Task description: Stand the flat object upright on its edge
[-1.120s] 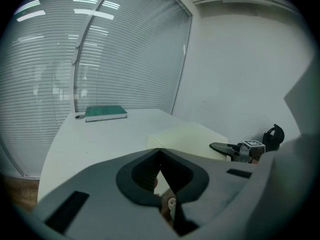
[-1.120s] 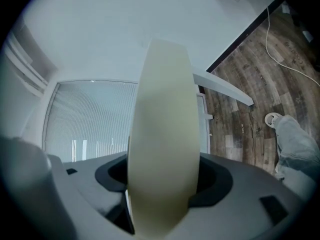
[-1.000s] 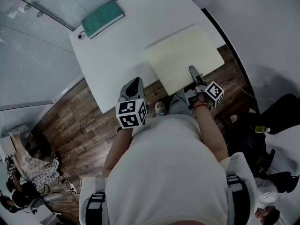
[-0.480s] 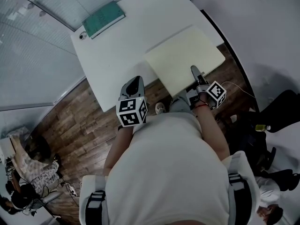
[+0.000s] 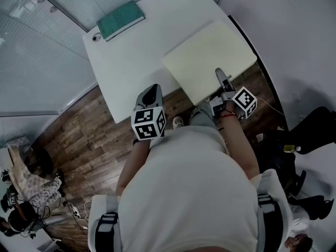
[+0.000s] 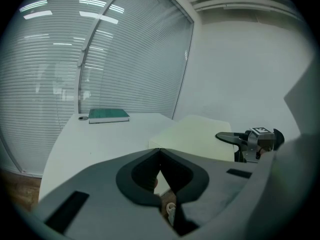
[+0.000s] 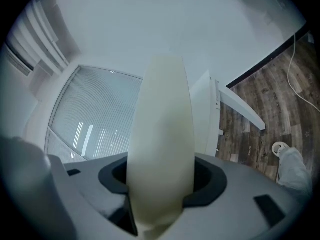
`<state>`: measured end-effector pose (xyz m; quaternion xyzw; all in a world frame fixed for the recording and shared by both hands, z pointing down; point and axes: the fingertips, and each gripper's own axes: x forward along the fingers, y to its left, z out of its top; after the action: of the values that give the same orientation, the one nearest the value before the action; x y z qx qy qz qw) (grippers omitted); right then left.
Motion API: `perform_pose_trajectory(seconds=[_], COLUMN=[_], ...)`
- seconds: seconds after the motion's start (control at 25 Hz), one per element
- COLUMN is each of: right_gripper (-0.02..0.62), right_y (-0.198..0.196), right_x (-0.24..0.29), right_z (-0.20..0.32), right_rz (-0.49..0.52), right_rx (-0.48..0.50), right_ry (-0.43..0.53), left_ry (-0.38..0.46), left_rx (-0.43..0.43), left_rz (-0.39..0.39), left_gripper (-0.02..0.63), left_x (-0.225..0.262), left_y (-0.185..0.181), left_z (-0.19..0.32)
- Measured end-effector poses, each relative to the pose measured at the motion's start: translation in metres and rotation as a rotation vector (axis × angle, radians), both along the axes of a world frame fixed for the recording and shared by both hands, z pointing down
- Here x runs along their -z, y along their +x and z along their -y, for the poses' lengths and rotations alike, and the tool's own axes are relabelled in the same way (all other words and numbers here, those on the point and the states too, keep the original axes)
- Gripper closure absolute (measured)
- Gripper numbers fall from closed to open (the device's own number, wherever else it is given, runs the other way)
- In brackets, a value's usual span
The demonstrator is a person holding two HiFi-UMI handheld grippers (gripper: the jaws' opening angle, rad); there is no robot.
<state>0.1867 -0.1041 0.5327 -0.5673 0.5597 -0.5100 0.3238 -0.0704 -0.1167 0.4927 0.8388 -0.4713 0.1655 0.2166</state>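
Observation:
A large cream flat board (image 5: 207, 59) lies on the white table (image 5: 136, 51) at its right end, its near edge overhanging the table's front. My right gripper (image 5: 219, 75) has just been closing and is shut on that near edge, with one jaw above the board and one below. In the right gripper view the board's edge (image 7: 160, 134) fills the gap between the jaws. My left gripper (image 5: 151, 93) hovers over the table's front edge, left of the board, shut and holding nothing. From the left gripper view the board (image 6: 192, 136) and the right gripper (image 6: 225, 136) show at right.
A green book (image 5: 121, 20) and a small round object (image 5: 96, 37) lie at the table's far left corner. A glass wall with blinds runs along the left. Wooden floor lies below, with a cable (image 5: 268, 101) at the right near a white wall.
The right gripper has risen a little with the board's near edge between its jaws. The left gripper has stayed where it was.

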Motion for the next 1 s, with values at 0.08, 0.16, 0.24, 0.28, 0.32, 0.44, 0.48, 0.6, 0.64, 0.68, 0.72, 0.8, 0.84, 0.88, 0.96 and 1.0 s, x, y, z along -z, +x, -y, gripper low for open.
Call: perform_pose_trajectory(seconds=[0.08, 0.16, 0.24, 0.28, 0.32, 0.44, 0.48, 0.6, 0.64, 0.68, 0.72, 0.8, 0.84, 0.88, 0.96, 1.0], right_gripper=[0.325, 0.325, 0.327, 0.327, 0.327, 0.327, 0.327, 0.327, 0.327, 0.327, 0.327, 0.327, 0.327, 0.327, 0.327, 0.327], right_y=[-0.001, -0.001, 0.000, 0.000, 0.000, 0.000, 0.000, -0.002, -0.002, -0.002, -0.003, -0.005, -0.007, -0.010, -0.014, -0.016], right_x=[0.007, 0.013, 0.019, 0.023, 0.027, 0.040, 0.044, 0.055, 0.059, 0.062, 0.065, 0.072, 0.075, 0.079, 0.086, 0.090], right_z=[0.007, 0.015, 0.023, 0.027, 0.031, 0.045, 0.050, 0.065, 0.069, 0.073, 0.078, 0.089, 0.094, 0.099, 0.108, 0.112], right_rz=[-0.041, -0.078, -0.118, -0.142, -0.168, -0.248, -0.273, -0.341, -0.362, -0.385, -0.408, -0.450, -0.471, -0.493, -0.542, -0.570], right_rx=[0.013, 0.027, 0.036, 0.039, 0.043, 0.056, 0.061, 0.072, 0.074, 0.075, 0.078, 0.087, 0.092, 0.096, 0.104, 0.108], right_ry=[0.002, 0.008, 0.015, 0.019, 0.024, 0.036, 0.041, 0.059, 0.064, 0.068, 0.073, 0.085, 0.093, 0.101, 0.112, 0.115], left_ry=[0.002, 0.005, 0.005, 0.005, 0.005, 0.002, 0.001, -0.001, -0.002, -0.002, -0.002, -0.004, -0.005, -0.006, -0.007, -0.007], left_rx=[0.008, 0.016, 0.023, 0.026, 0.030, 0.039, 0.043, 0.056, 0.061, 0.065, 0.069, 0.077, 0.081, 0.084, 0.092, 0.096], left_rz=[-0.003, -0.005, -0.007, -0.008, -0.009, -0.010, -0.010, -0.012, -0.012, -0.012, -0.012, -0.010, -0.009, -0.008, -0.007, -0.007], left_gripper=[0.586, 0.586, 0.586, 0.586, 0.586, 0.586, 0.586, 0.586, 0.586, 0.586, 0.586, 0.586, 0.586, 0.586, 0.586, 0.586], left_x=[0.002, 0.003, 0.003, 0.003, 0.003, 0.003, 0.003, 0.001, 0.001, 0.001, 0.000, -0.001, -0.001, -0.002, -0.002, -0.001], left_y=[-0.001, -0.002, -0.003, -0.003, -0.003, -0.004, -0.005, -0.007, -0.008, -0.008, -0.009, -0.011, -0.012, -0.014, -0.016, -0.016], left_z=[0.001, 0.003, 0.005, 0.006, 0.006, 0.008, 0.009, 0.012, 0.013, 0.013, 0.014, 0.017, 0.018, 0.019, 0.019, 0.020])
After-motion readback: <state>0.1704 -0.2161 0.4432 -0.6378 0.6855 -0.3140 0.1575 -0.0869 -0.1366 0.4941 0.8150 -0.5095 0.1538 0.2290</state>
